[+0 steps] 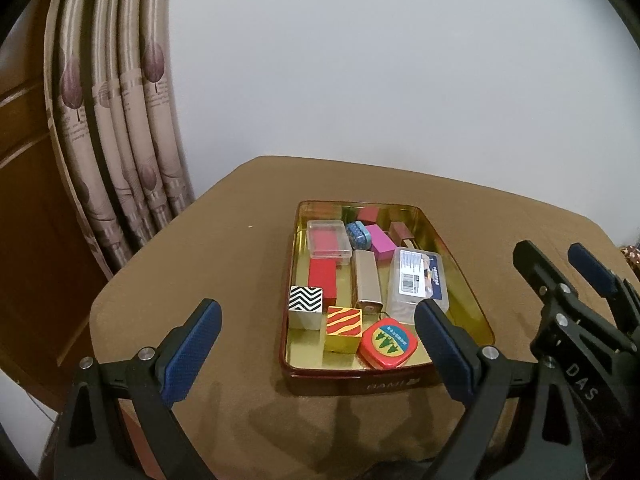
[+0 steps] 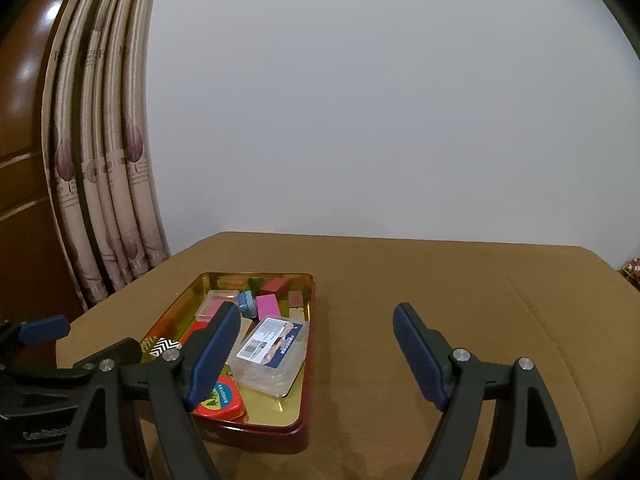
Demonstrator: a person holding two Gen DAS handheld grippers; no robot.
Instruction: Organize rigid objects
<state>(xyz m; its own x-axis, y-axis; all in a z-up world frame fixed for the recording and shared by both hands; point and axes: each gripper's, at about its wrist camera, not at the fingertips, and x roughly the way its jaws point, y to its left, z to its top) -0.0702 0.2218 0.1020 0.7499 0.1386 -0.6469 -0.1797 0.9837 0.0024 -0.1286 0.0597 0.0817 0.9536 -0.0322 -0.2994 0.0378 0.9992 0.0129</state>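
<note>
Hovering released, our left claw point(image 1: 316, 344) and right claw point(image 2: 316, 350) grasp nothing; we advise descending squarely over one block in the tin point(image 1: 460, 268).

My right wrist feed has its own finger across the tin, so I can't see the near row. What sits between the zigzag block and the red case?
Observer: A red-and-yellow striped block, right beside the red case.
Operator: Anything behind it, mid-tin?
Observer: A silver box lying lengthwise, next to a red block.
Operator: And the left gripper?
Observer: The left gripper is empty, jaws wide open, at the near end of the tin.
</note>
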